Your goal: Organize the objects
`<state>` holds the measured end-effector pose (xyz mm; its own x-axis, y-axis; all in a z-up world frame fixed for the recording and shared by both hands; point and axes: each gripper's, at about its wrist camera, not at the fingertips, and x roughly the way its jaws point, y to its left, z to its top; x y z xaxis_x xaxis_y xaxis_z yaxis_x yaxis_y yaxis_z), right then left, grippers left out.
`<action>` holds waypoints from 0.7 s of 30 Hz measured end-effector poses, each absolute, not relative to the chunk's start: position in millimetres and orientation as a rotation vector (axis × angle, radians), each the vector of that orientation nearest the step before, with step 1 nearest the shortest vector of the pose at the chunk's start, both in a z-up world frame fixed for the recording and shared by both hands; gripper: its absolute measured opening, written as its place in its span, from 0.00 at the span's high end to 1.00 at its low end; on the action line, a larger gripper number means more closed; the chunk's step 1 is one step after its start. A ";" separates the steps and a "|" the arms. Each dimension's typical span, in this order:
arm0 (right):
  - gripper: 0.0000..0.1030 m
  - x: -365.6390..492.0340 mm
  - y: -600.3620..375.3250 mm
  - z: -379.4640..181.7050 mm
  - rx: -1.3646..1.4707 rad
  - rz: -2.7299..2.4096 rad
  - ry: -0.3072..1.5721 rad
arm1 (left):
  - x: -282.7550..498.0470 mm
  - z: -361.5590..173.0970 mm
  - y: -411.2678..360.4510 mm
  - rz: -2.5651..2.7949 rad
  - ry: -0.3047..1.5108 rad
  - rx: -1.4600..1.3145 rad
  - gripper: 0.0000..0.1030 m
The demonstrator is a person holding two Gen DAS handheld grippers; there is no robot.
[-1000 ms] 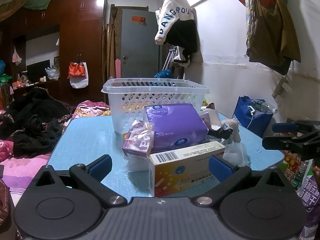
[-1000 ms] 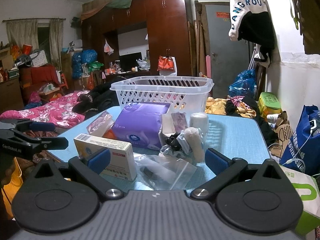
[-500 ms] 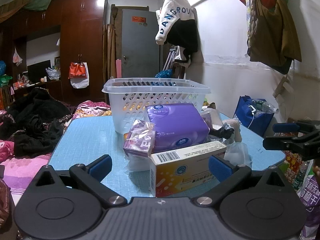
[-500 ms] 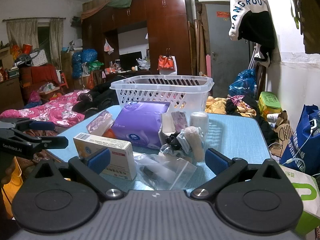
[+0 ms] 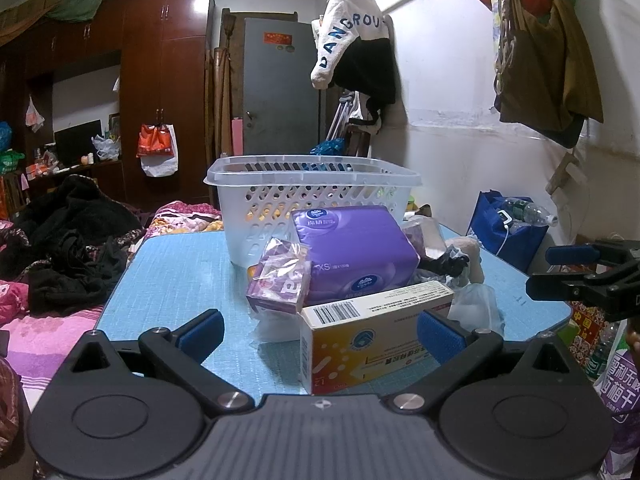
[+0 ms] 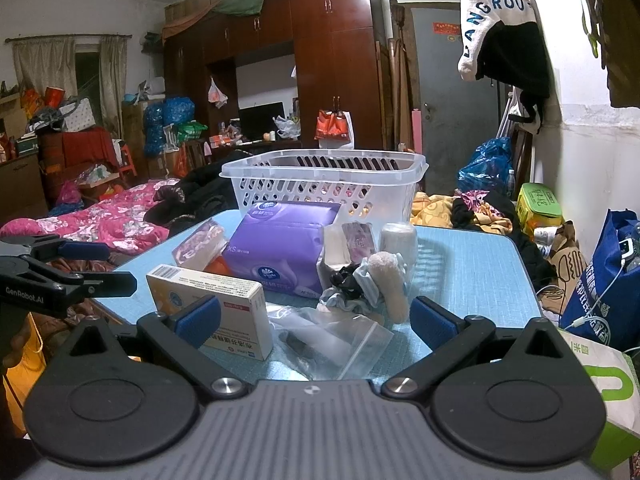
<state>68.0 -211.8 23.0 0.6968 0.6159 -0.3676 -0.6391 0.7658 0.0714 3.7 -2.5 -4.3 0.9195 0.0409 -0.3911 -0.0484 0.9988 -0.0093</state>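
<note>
A white perforated basket (image 5: 312, 196) (image 6: 324, 188) stands at the far side of a blue table (image 5: 176, 276) (image 6: 472, 268). In front of it lie a purple tissue pack (image 5: 352, 256) (image 6: 284, 248), a small purple packet (image 5: 280, 284), a yellow-white medicine box (image 5: 376, 340) (image 6: 212, 304), a clear zip bag (image 6: 332, 340), a cloth roll (image 6: 384, 280) and a black-and-blue tangle of cloth (image 6: 348, 284). My left gripper (image 5: 320, 332) is open, the medicine box between its fingers. My right gripper (image 6: 316, 320) is open, low over the zip bag.
A bed with pink bedding (image 6: 108, 220) and dark clothes (image 5: 68, 248) lies left of the table. A blue bag (image 5: 504, 236) (image 6: 604, 280) stands at the right by the wall. Wardrobes and a grey door (image 5: 280, 88) are behind.
Both views have shifted only very slightly; both grippers stay open and nothing on the table has moved.
</note>
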 end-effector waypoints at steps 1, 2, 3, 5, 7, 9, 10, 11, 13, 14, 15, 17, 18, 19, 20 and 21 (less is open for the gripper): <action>0.00 67.9 -211.8 23.0 -0.064 0.699 0.386 | 3.7 -4.4 -2.6 0.045 0.402 -0.019 0.00; 0.00 68.1 -211.8 22.9 -0.064 0.700 0.387 | 3.8 -4.9 -2.9 0.044 0.403 -0.018 0.00; 0.00 68.5 -211.7 22.9 -0.066 0.700 0.387 | 3.9 -5.1 -3.3 0.044 0.404 -0.017 0.00; 0.00 69.0 -211.7 22.2 -0.067 0.699 0.388 | 4.0 -5.4 -3.5 0.044 0.404 -0.017 0.00; 0.00 69.3 -211.7 21.6 -0.068 0.699 0.389 | 4.0 -5.4 -3.6 0.044 0.404 -0.017 0.00; 0.00 69.7 -212.4 20.9 -0.067 0.699 0.390 | 4.1 -5.4 -3.5 0.043 0.405 -0.017 0.00; 0.00 69.7 -212.4 21.0 -0.067 0.699 0.390 | 4.2 -5.8 -3.8 0.042 0.406 -0.017 0.00; 0.00 69.8 -212.7 20.7 -0.067 0.698 0.391 | 4.3 -6.3 -4.2 0.042 0.407 -0.016 0.00; 0.00 69.9 -212.8 20.7 -0.068 0.697 0.390 | 4.5 -7.0 -4.7 0.041 0.410 -0.015 0.00; 0.00 70.1 -213.3 20.6 -0.069 0.697 0.390 | 4.4 -7.2 -4.8 0.040 0.410 -0.014 0.00; 0.00 70.2 -213.5 20.5 -0.068 0.697 0.390 | 4.1 -7.2 -4.7 0.040 0.410 -0.014 0.00; 0.00 70.1 -213.2 20.5 -0.068 0.697 0.391 | 4.2 -7.2 -4.7 0.040 0.410 -0.014 0.00; 0.00 70.1 -213.3 20.4 -0.069 0.697 0.392 | 4.2 -7.2 -4.8 0.040 0.410 -0.014 0.00; 0.00 70.1 -213.2 20.5 -0.070 0.697 0.391 | 4.2 -7.3 -4.9 0.040 0.410 -0.015 0.00; 0.00 70.1 -213.3 20.5 -0.070 0.697 0.391 | 4.3 -7.2 -4.8 0.041 0.411 -0.014 0.00; 0.00 70.1 -214.0 20.2 -0.071 0.697 0.390 | 4.2 -7.2 -4.8 0.040 0.411 -0.014 0.00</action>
<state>70.1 -214.0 20.2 0.6980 0.6114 -0.3727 -0.6378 0.7675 0.0647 4.2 -4.8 -7.2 0.9159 0.0364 -0.3997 -0.0421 0.9991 -0.0056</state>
